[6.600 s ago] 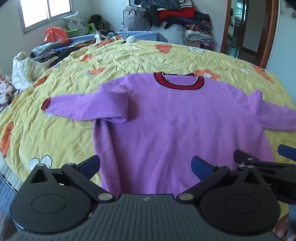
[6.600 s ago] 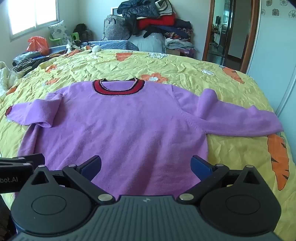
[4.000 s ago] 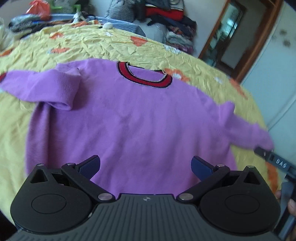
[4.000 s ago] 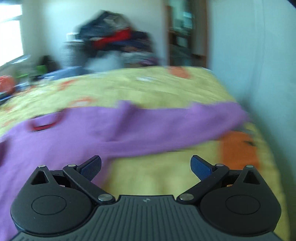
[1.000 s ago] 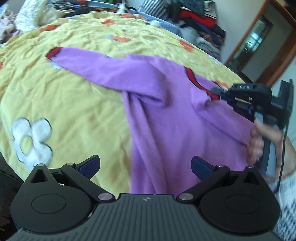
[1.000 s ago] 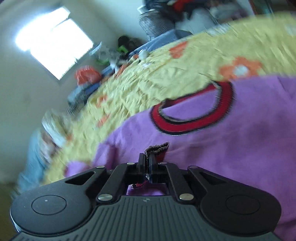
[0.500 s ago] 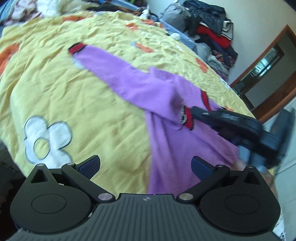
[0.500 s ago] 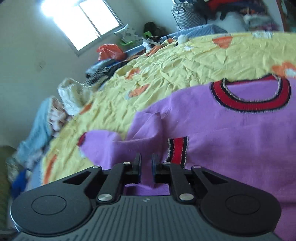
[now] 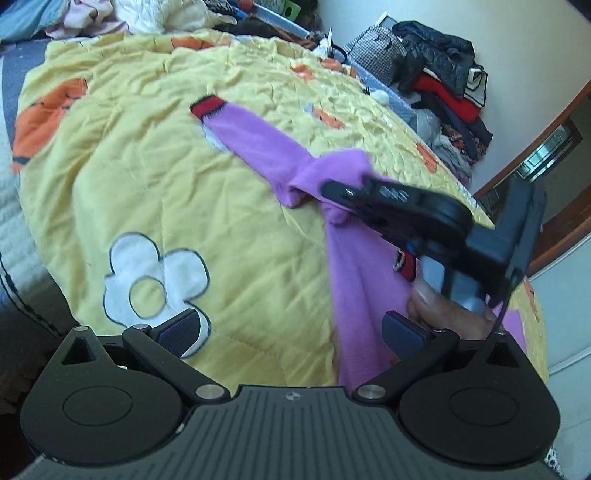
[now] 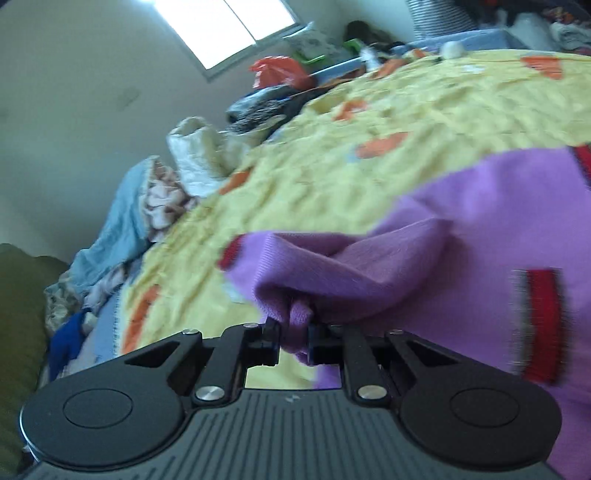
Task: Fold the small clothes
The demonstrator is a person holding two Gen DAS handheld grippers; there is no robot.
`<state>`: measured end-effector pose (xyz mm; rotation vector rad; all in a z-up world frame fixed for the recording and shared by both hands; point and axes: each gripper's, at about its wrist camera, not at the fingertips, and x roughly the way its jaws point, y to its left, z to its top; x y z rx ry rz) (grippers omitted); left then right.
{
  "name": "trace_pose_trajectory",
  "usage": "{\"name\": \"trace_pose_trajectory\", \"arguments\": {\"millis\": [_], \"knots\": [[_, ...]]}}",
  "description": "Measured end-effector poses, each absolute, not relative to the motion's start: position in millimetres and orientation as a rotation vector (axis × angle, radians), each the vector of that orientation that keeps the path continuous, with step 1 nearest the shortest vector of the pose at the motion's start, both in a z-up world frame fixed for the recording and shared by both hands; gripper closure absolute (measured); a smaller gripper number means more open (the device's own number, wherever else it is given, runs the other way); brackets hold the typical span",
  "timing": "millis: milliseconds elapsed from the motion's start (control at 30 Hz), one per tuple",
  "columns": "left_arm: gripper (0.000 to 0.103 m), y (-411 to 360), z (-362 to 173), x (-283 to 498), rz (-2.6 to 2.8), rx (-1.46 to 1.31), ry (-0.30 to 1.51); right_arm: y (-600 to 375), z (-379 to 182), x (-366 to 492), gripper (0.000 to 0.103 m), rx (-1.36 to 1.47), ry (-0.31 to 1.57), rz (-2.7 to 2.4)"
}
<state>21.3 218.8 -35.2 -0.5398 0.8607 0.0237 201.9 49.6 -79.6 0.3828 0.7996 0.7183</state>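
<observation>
A purple sweater [image 9: 354, 266] with red cuffs and collar lies on the yellow bedspread [image 9: 147, 177]. Its left sleeve [image 9: 258, 144] stretches out to a red cuff [image 9: 207, 105]. My right gripper [image 10: 293, 341] is shut on a fold of the purple sweater [image 10: 424, 266] at the left shoulder; it shows in the left wrist view [image 9: 332, 190] above that shoulder. The other red cuff [image 10: 541, 321] lies folded over on the sweater body. My left gripper [image 9: 291, 330] is open and empty, low over the bedspread at the sweater's left edge.
A heap of clothes [image 9: 443, 85] is stacked against the far wall, beside a wooden door frame [image 9: 535, 144]. Loose clothes and a white bag [image 10: 195, 158] lie along the bed's left side under the window [image 10: 229, 26].
My right gripper let go of the right sleeve cuff on the body, moved left and shut on the fold at the left shoulder. My left gripper swung left, staying open.
</observation>
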Motion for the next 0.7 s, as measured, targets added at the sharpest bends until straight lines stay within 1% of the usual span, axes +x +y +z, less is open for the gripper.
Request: {"name": "trace_pose_trajectory", "arguments": {"millis": [33, 67, 100, 133, 167, 267, 300, 400, 467, 533, 600, 667, 700], "knots": [[0.000, 220, -33, 22, 0.023, -0.542, 0.854, 60, -81, 204, 0.089, 0.394, 0.822, 0.754], [0.000, 219, -32, 24, 0.022, -0.542, 0.852, 75, -86, 208, 0.069, 0.357, 0.876, 0.763], [0.000, 219, -30, 26, 0.021, -0.540, 0.853, 89, -93, 212, 0.040, 0.301, 0.952, 0.757], [0.000, 217, -29, 27, 0.021, -0.538, 0.858, 92, -96, 210, 0.036, 0.283, 0.949, 0.779], [0.000, 216, -28, 28, 0.019, -0.538, 0.860, 89, -90, 203, 0.029, 0.258, 0.916, 0.775], [0.000, 215, -25, 24, 0.014, -0.533, 0.843, 47, -66, 179, 0.028, 0.246, 0.812, 0.742], [0.000, 215, -26, 25, 0.018, -0.531, 0.851, 24, -57, 168, 0.026, 0.217, 0.742, 0.706], [0.000, 215, -32, 26, 0.011, -0.542, 0.861, -26, -49, 143, 0.019, -0.056, 0.560, 0.430], [0.000, 213, -37, 27, 0.006, -0.548, 0.875, -42, -58, 144, 0.019, -0.165, 0.568, 0.386], [0.000, 209, -42, 30, -0.003, -0.558, 0.891, -50, -68, 151, 0.021, -0.151, 0.612, 0.440], [0.000, 205, -46, 32, -0.017, -0.574, 0.910, -43, -79, 159, 0.021, -0.217, 0.607, 0.415], [0.000, 202, -47, 30, -0.031, -0.586, 0.915, -29, -90, 170, 0.021, -0.250, 0.669, 0.442], [0.000, 201, -46, 29, -0.034, -0.581, 0.912, -27, -98, 174, 0.029, -0.216, 0.711, 0.498]]}}
